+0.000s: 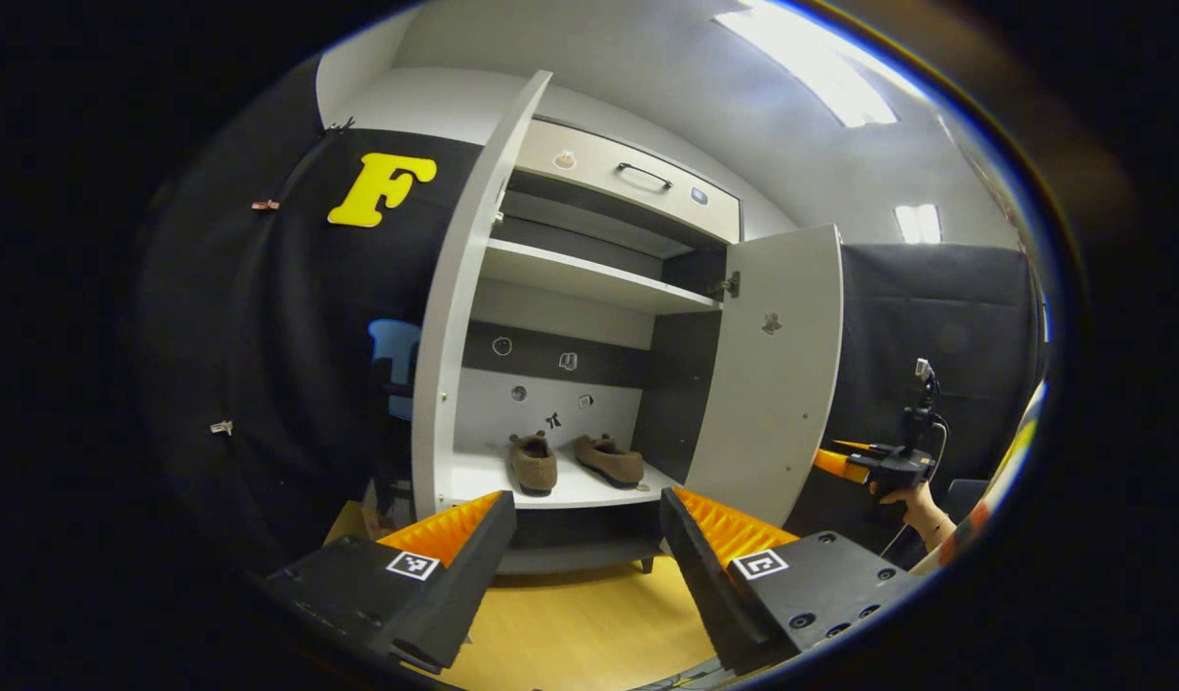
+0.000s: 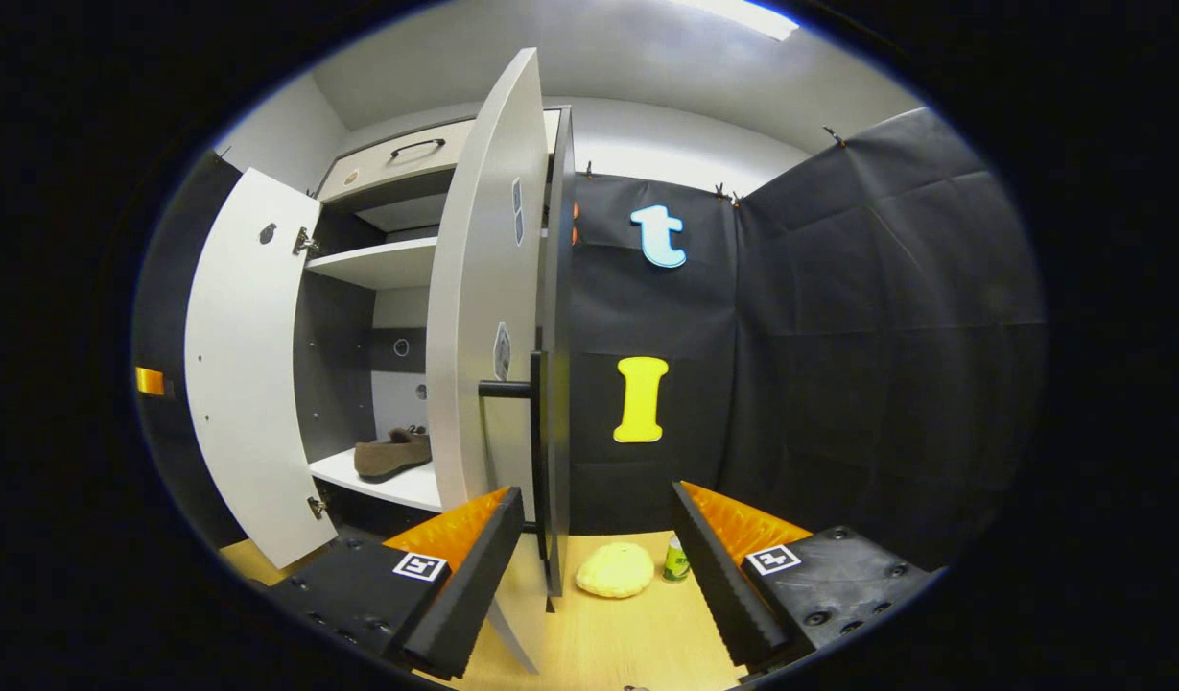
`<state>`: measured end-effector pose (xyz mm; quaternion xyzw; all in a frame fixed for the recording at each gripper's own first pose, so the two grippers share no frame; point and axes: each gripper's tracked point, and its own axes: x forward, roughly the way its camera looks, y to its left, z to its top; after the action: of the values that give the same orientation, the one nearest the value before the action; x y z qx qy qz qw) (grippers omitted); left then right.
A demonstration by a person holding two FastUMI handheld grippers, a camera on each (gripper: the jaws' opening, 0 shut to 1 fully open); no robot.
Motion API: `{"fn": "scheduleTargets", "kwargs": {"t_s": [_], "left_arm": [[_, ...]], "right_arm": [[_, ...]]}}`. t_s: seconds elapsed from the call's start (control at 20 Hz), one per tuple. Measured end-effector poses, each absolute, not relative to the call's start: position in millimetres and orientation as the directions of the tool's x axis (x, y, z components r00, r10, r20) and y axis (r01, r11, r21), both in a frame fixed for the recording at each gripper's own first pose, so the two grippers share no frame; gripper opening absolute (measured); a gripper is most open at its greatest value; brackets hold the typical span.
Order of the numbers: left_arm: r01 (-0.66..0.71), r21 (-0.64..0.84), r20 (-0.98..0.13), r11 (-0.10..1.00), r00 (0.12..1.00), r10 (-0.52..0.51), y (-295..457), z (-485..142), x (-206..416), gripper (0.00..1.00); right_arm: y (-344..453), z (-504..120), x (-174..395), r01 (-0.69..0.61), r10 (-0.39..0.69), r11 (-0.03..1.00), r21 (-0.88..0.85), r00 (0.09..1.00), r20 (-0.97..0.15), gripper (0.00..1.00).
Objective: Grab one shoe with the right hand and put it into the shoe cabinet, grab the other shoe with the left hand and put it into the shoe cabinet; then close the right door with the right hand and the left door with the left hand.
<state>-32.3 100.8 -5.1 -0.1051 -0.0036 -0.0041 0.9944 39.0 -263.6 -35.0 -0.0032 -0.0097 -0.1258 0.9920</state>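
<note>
Lying side by side, shoes [image 1: 570, 461] point heels outward, toes inward.

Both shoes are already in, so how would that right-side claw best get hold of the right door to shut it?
Best by the dark bar handle sticking out of the right door, about mid-height near its free edge. The right gripper, open, sits just outside that edge, so come from the door's outer face and push toward the cabinet, where both brown shoes lie.
</note>
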Motion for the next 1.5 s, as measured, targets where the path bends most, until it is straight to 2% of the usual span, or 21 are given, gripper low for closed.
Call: {"fn": "scheduleTargets", "kwargs": {"t_s": [0.15, 0.2, 0.25, 0.65, 1.1, 1.5], "left_arm": [[-0.058, -0.176, 0.014, 0.983, 0.998, 0.061, 124, -7, -42, 0.95], [-0.081, -0.161, 0.008, 0.984, 0.997, 0.083, 131, -8, -46, 0.95], [-0.099, -0.150, -0.002, 0.984, 0.995, 0.100, 135, -11, -48, 0.95], [-0.125, -0.161, -0.015, 0.979, 0.992, 0.124, 146, -14, -56, 0.95], [-0.240, -0.176, -0.063, 0.955, 0.971, 0.232, 166, -27, -73, 0.95], [-0.325, -0.200, -0.081, 0.924, 0.946, 0.315, 183, -33, -92, 0.95]], "right_arm": [[-261, -36, 44, 0.234, -0.234, 0.972, -0.002, 0.972, 0.014, 0.96], [-258, -38, 42, 0.225, -0.225, 0.974, 0.011, 0.974, 0.014, 0.91], [-253, -40, 43, 0.211, -0.211, 0.977, 0.023, 0.977, 0.007, 0.96], [-180, -44, 80, 0.023, -0.023, 0.999, 0.047, 1.000, 0.003, 0.96], [-131, -39, 133, -0.066, 0.065, 0.997, 0.036, 0.997, 0.045, 0.97], [-84, -45, 189, -0.091, 0.088, 0.995, 0.034, 0.993, 0.078, 0.99]]}}
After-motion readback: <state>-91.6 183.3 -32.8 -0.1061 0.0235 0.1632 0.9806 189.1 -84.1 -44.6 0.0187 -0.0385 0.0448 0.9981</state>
